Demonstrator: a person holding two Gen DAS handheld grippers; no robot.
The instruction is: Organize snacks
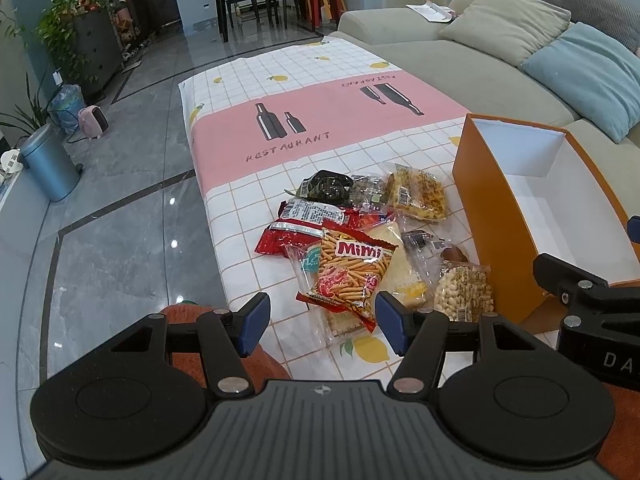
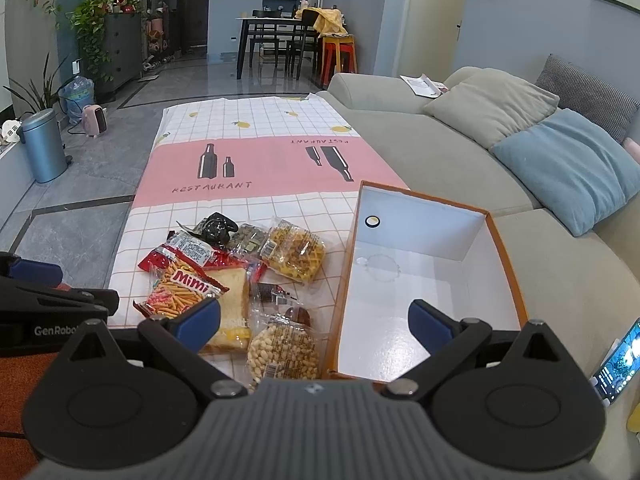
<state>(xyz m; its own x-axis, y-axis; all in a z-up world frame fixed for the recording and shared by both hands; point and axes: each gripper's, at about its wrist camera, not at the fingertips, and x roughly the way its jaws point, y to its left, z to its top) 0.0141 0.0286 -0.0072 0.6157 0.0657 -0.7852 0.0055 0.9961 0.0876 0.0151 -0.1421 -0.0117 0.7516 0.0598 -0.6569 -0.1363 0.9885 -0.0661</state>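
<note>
Snacks heaped, orange cardboard box empty, nothing sorted yet.
My left gripper and right gripper hang low in frame, jaws spread, empty. Orange-red Mimi crisp packet tops the pile at centre of the checked tablecloth; box stands right, beside it for short transfers.

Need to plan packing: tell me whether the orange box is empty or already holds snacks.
Empty. The orange box shows only its bare white floor and walls; every snack packet, like the Mimi bag, lies outside on the tablecloth.
</note>
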